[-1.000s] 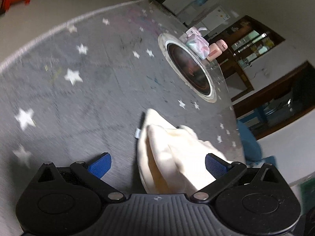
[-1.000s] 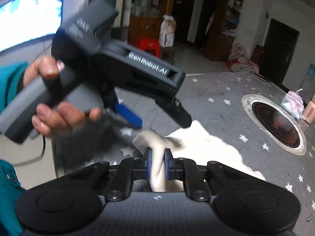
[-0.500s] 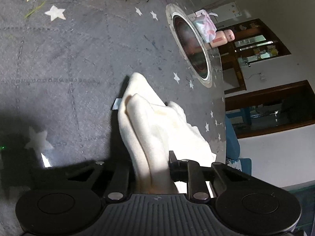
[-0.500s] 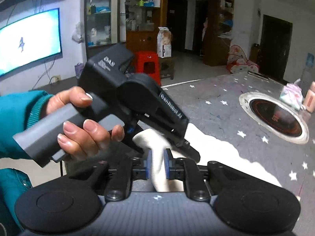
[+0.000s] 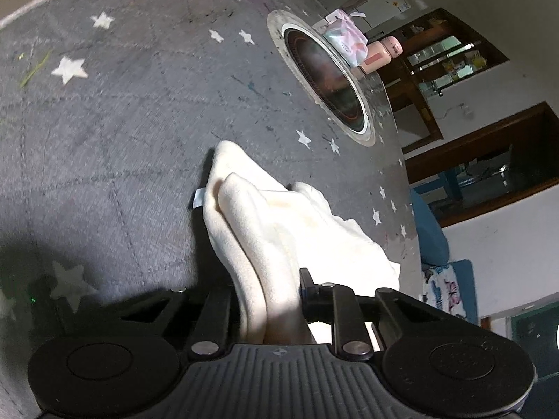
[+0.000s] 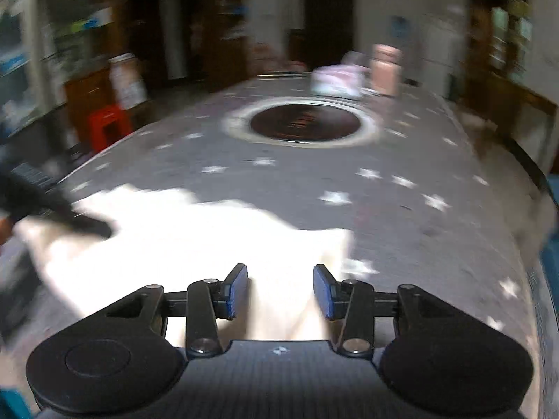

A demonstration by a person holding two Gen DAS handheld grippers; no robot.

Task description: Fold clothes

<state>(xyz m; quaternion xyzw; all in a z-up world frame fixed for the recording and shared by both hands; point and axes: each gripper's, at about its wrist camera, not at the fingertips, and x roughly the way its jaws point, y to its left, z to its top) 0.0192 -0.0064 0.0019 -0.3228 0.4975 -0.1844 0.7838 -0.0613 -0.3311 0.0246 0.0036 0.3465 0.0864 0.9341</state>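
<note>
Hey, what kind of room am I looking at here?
Probably a home dining or living room: a round table with a star-print cover and a built-in burner, a tissue pack, and wooden cabinets along the wall.

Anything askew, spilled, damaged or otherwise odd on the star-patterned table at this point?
Nothing spilled or visibly damaged. The cream fleece garment lies bunched, not flat, one fold pinched in the left gripper. The right gripper is opening, its pads off the cloth. The grey star-patterned tablecloth shows scuffs and a green scrap near its edge.
</note>
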